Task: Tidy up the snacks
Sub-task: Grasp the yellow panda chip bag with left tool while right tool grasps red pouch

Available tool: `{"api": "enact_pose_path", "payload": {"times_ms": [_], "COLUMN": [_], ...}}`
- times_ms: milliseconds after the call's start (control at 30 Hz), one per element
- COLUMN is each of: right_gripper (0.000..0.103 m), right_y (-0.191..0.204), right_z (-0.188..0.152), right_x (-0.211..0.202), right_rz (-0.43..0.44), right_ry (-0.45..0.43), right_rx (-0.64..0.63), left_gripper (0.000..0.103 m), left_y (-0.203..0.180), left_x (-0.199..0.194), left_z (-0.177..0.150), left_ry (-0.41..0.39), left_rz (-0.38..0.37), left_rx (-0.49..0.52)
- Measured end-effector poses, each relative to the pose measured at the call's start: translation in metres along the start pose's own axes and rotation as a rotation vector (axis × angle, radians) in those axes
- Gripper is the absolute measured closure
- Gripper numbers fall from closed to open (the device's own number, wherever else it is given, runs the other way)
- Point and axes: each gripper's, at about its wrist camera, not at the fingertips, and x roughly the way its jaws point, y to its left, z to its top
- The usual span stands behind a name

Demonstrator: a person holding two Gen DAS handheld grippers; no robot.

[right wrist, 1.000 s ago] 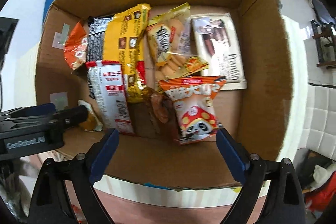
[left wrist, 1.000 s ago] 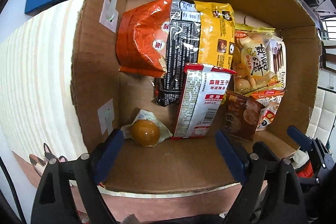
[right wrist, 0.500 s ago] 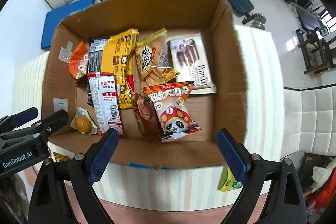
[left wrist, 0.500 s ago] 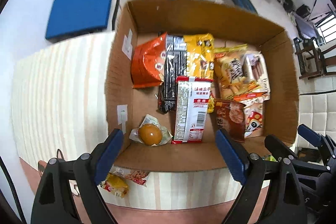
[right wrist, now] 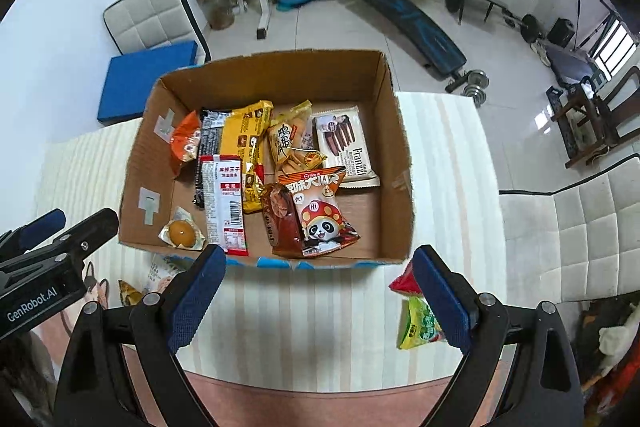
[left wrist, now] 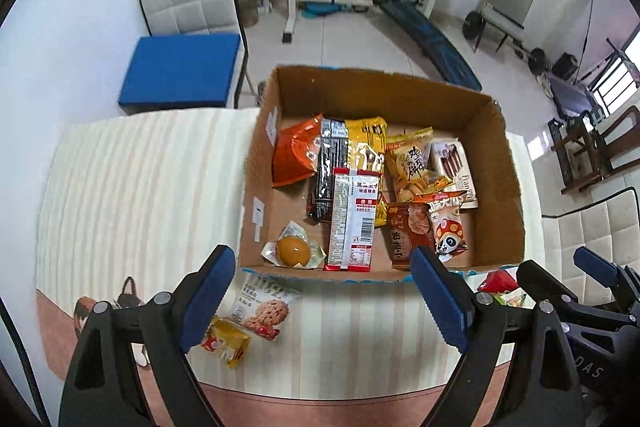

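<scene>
Both the left gripper point(left wrist: 320, 291) and right gripper point(right wrist: 318, 291) have pulled up and back from the box point(left wrist: 502, 163), fingers spread wide and empty. That brings loose packs into view on the surface by its near edge: cookies point(left wrist: 262, 307) and a yellow pack point(left wrist: 226, 341) at left, a green pack point(right wrist: 418, 323) at right. Most snacks already lie in the box, so these likely come next.

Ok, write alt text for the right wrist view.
An open cardboard box of snack packets sits on a striped tablecloth, seen from above between the empty, open right gripper. A red packet and a green packet lie outside the box, with gym equipment behind.
</scene>
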Motion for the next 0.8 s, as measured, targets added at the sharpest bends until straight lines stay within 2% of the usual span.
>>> {"api": "enact_pose_path", "payload": {"times_ms": [300, 467, 567, 667, 800], "right_gripper": [0.006, 0.006, 0.006, 0.006, 0.006], "right_y": [-0.005, -0.01, -0.024, -0.049, -0.086], "right_z": [-0.03, -0.043, -0.05, -0.056, -0.061], "right_x": [-0.043, -0.049, -0.041, -0.02, 0.028], "right_rz": [0.033, 0.082, 0.129, 0.1, 0.052], "right_ry": [-0.055, -0.052, -0.034, 0.0, 0.097], "right_rx": [0.017, 0.052, 0.112, 0.18, 0.207], "left_gripper": [0.013, 0.013, 0.013, 0.013, 0.013], "left_y": [-0.005, -0.008, -0.002, 0.007, 0.007], "left_x": [-0.035, -0.042, -0.035, -0.016, 0.025], "left_z": [-0.027, -0.038, -0.044, -0.053, -0.068], "left_ry": [-0.08, -0.096, -0.093, -0.06, -0.005], "left_rz": [-0.001, -0.005, -0.013, -0.024, 0.041], "left_rx": [0.006, 0.001, -0.037, -0.106, -0.169]}}
